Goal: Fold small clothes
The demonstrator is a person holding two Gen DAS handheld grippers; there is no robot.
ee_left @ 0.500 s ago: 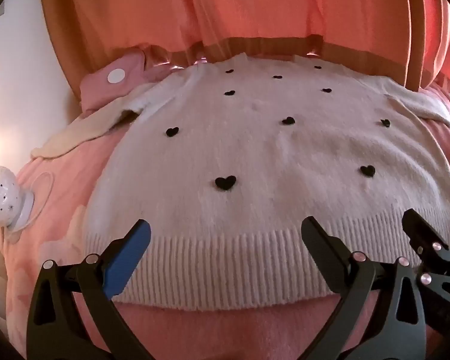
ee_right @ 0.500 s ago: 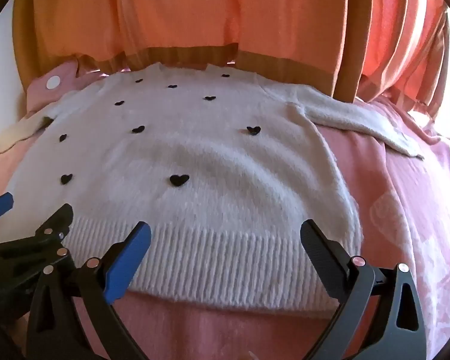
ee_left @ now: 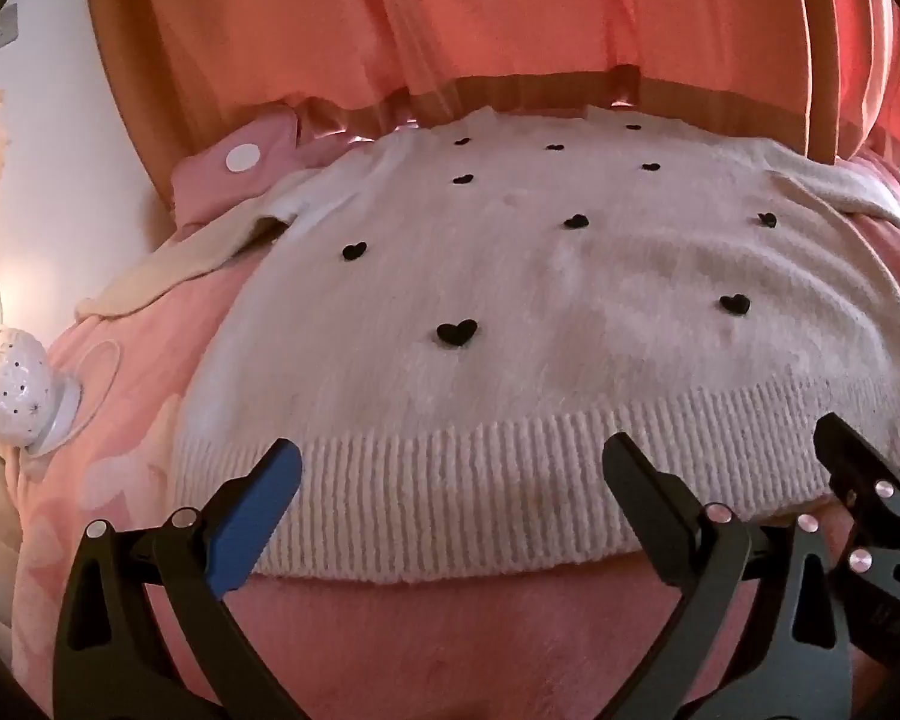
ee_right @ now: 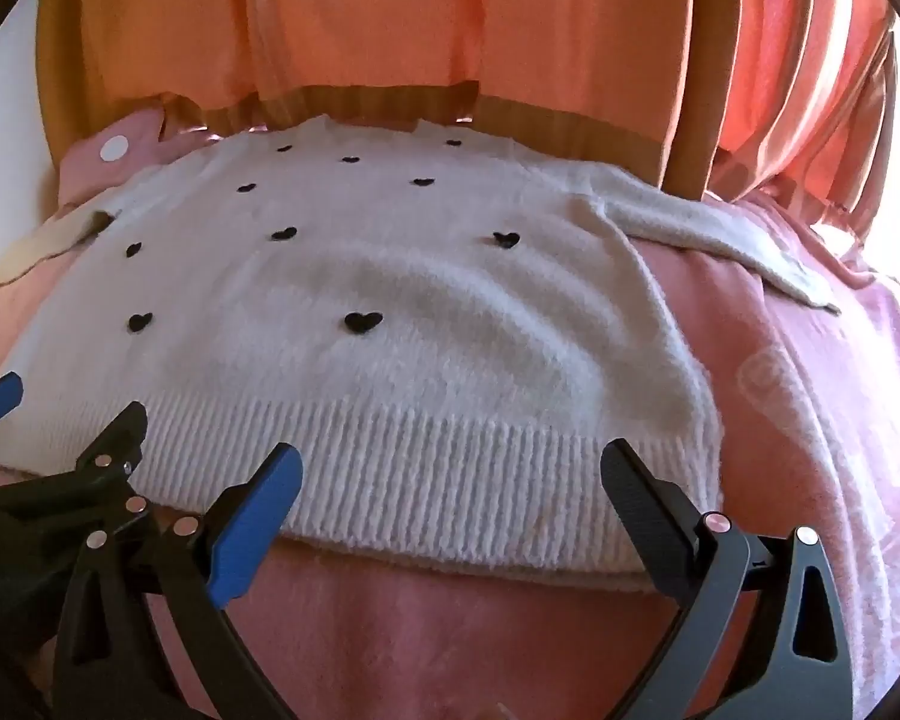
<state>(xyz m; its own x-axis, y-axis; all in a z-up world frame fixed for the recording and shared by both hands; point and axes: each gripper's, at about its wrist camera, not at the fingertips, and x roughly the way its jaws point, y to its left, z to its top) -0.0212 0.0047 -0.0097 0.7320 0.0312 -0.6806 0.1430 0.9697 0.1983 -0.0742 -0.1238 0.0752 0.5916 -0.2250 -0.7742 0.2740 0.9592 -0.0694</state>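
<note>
A small white knitted sweater (ee_left: 510,300) (ee_right: 390,312) dotted with black hearts lies flat on a pink blanket (ee_left: 450,648) (ee_right: 450,630), ribbed hem toward me, sleeves spread to both sides. My left gripper (ee_left: 450,468) hovers open over the left part of the hem, nothing between its fingers. My right gripper (ee_right: 450,468) stands open over the right part of the hem, also holding nothing. Each gripper shows at the edge of the other's view: the right gripper's finger (ee_left: 852,456) in the left wrist view, and the left gripper's finger (ee_right: 114,438) in the right wrist view.
Orange curtains (ee_left: 510,30) (ee_right: 450,18) hang behind the bed. A pink cushion with a white dot (ee_left: 240,162) (ee_right: 114,150) lies at the back left. A white star-patterned lamp (ee_left: 15,384) sits at the left, by the white wall.
Both grippers have crept slightly forward and down toward the hem; the sweater lies unchanged and both stay open.
</note>
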